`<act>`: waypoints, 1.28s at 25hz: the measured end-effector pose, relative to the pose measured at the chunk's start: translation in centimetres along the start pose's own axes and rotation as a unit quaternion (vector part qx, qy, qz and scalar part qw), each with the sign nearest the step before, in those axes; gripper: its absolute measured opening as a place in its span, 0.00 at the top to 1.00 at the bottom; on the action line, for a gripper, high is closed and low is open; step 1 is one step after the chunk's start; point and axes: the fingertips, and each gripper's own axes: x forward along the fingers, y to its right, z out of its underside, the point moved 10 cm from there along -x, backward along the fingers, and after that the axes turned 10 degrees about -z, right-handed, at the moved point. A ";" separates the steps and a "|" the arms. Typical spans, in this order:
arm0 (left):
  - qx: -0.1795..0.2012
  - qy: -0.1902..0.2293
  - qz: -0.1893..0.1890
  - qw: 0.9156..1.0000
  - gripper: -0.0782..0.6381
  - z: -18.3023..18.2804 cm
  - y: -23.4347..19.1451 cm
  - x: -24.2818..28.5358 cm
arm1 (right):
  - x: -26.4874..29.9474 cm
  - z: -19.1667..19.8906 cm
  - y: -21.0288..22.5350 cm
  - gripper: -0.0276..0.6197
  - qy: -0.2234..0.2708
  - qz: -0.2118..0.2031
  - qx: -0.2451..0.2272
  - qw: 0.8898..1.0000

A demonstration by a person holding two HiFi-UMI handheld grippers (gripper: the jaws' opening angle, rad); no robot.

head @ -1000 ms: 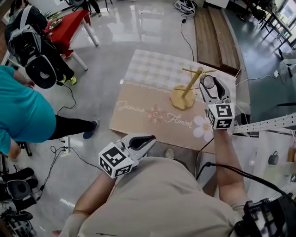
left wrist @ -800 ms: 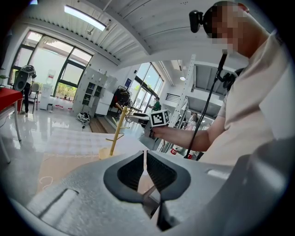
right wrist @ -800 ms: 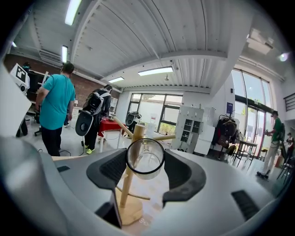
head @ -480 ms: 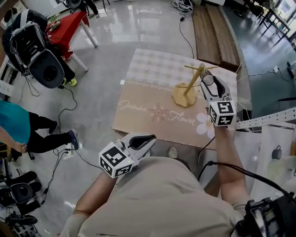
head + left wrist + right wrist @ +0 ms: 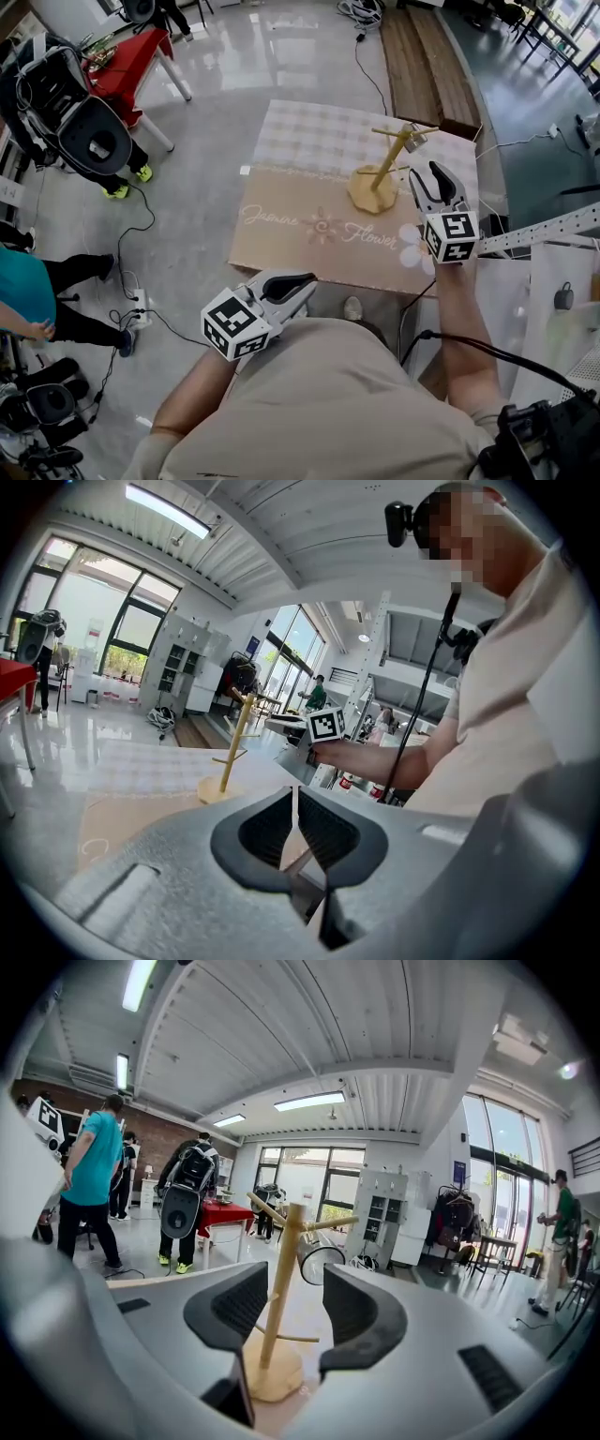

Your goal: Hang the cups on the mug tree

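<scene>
A wooden mug tree stands on the beige printed table top. A clear glass cup hangs from its upper right peg. My right gripper hovers just right of the tree and below the cup; its jaws are closing with nothing between them. In the right gripper view the tree and the hanging cup show beyond the gripper. My left gripper is held low near my body, short of the table's near edge, shut and empty. The left gripper view shows its fingers together and the tree far off.
A red table and a person with a black backpack are at the far left. A person in teal stands at the left edge. Cables cross the floor. A wooden bench lies beyond the table.
The right gripper held the cup at the tree's peg; now the cup hangs free on the peg and the gripper has drawn back toward me. The bystanders at left have shifted.
</scene>
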 end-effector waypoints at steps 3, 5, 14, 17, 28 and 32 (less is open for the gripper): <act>0.002 0.000 0.007 1.000 0.86 -0.1 -0.1 -0.1 | -1.0 0.3 -0.8 0.70 -0.008 -0.001 0.010 1.000; 0.005 -0.001 0.013 1.000 0.86 -0.1 -0.2 -0.2 | -1.6 0.7 -1.7 0.74 -0.016 -0.004 0.023 1.000; 0.018 -0.005 0.052 0.998 0.86 -0.4 -0.5 0.2 | -4.7 1.9 -6.8 0.84 -0.038 -0.038 0.079 0.995; 0.024 -0.005 0.067 0.997 0.86 -0.5 -0.7 0.3 | -5.8 2.0 -8.6 0.86 -0.040 -0.044 0.095 0.994; 0.031 -0.006 0.103 0.994 0.86 -0.5 -1.3 0.0 | -9.4 3.7 -15.0 0.91 -0.061 -0.068 0.145 0.985; 0.026 -0.007 0.113 0.993 0.86 -0.6 -1.6 -0.3 | -9.9 3.6 -17.0 0.91 -0.065 -0.081 0.153 0.983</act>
